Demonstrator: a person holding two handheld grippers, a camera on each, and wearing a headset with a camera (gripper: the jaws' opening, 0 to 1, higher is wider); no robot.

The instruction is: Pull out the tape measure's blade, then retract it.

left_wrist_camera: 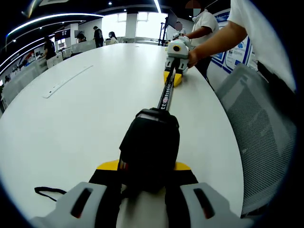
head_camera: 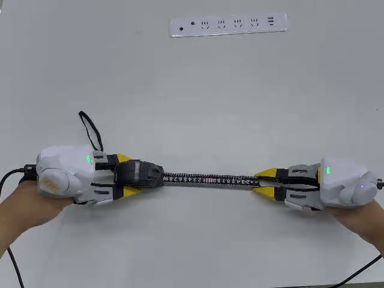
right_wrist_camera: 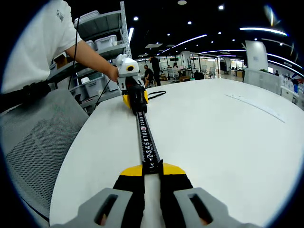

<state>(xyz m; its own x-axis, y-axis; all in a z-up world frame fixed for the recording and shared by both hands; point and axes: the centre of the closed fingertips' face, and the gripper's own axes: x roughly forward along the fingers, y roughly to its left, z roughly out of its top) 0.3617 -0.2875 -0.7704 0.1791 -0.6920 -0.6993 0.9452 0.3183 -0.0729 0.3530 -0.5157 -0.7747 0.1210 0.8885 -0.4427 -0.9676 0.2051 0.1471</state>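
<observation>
Head view: the left gripper (head_camera: 127, 175) is clamped on the black tape measure case (head_camera: 139, 174), low over the white table (head_camera: 192, 90). The right gripper (head_camera: 264, 182) is pinched on the tip of the blade (head_camera: 207, 180), which spans the gap between them.

Left gripper view: the case is blocky and matt, and sits between the jaws. Judged compact, fairly heavy and grippy; best held by its flat sides.

Right gripper view: the blade is a dark, narrow strip with pale numerals. Judged thin, springy and slick (liable to kink or snap back), so hold it at the end.
</observation>
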